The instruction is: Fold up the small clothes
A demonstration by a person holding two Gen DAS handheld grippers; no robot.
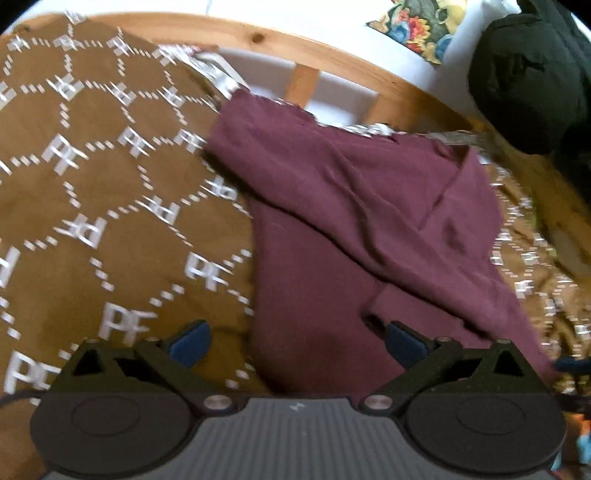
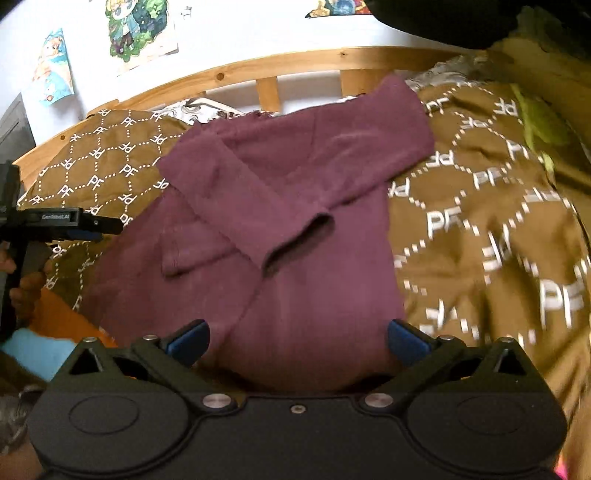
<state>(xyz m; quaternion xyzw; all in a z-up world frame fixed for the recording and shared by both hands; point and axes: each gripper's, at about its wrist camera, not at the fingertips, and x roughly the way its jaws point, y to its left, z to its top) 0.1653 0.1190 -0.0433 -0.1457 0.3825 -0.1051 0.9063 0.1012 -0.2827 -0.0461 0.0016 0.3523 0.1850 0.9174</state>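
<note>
Closest to my right wrist camera, the right gripper (image 2: 298,341) stands with its blue pads wide apart and nothing between them but the near hem of the maroon top (image 2: 295,206) lying below; I see no pad pressing on the cloth. My left gripper (image 1: 297,343) is likewise spread wide and empty, one finger over the brown blanket (image 1: 92,177), the other over the maroon cloth. From the right view I also see that left gripper off at the left edge, held in a hand (image 2: 22,280).

Just beyond the fingers, the top lies on the brown blanket with its white lettered pattern. It is a long-sleeved piece in a dull wine colour, fairly flat in the body. Both sleeves are folded in across the chest: one long sleeve (image 2: 273,218) runs diagonally with its dark open cuff pointing toward me, the other cuff (image 2: 181,262) lies just left of it.

Farther off, a wooden bed rail (image 2: 266,70) runs behind the blanket, and paper pictures (image 2: 136,29) hang on the white wall.
</note>
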